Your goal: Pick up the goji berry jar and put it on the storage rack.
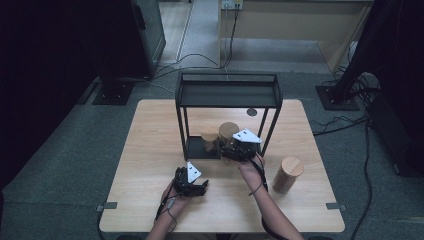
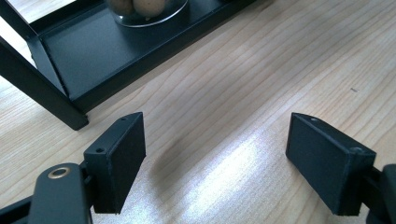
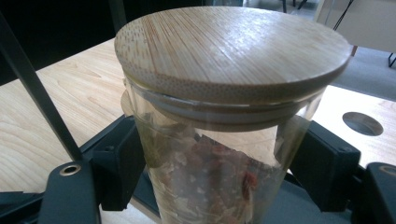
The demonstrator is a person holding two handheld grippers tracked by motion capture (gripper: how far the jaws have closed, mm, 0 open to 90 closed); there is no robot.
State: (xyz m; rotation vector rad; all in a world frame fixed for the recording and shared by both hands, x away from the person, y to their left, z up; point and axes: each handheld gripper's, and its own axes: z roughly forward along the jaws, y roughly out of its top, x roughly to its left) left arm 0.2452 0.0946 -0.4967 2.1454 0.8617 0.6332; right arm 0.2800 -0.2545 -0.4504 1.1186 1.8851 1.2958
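A tall glass jar [image 3: 233, 51] with a bamboo lid holds dried leaves and reddish pieces. It stands at the front of the black metal rack's bottom tray [image 1: 197, 148], seen in the high view as the taller jar [image 1: 229, 131]. My right gripper [image 1: 237, 150] [image 3: 224, 140] is shut on its glass body just under the lid, one jaw on each side. A shorter lidded jar [image 1: 210, 140] stands beside it in the tray. My left gripper [image 1: 196, 185] [image 2: 217, 128] rests low over the bare table, open with nothing between its jaws.
The rack [image 1: 227, 95] has thin uprights and a top shelf over the jars. A third lidded jar [image 1: 288, 174] stands on the table to the right of my right forearm. A round cable hole [image 1: 251, 112] lies behind the rack. The tray's corner [image 2: 70, 70] is near the left jaws.
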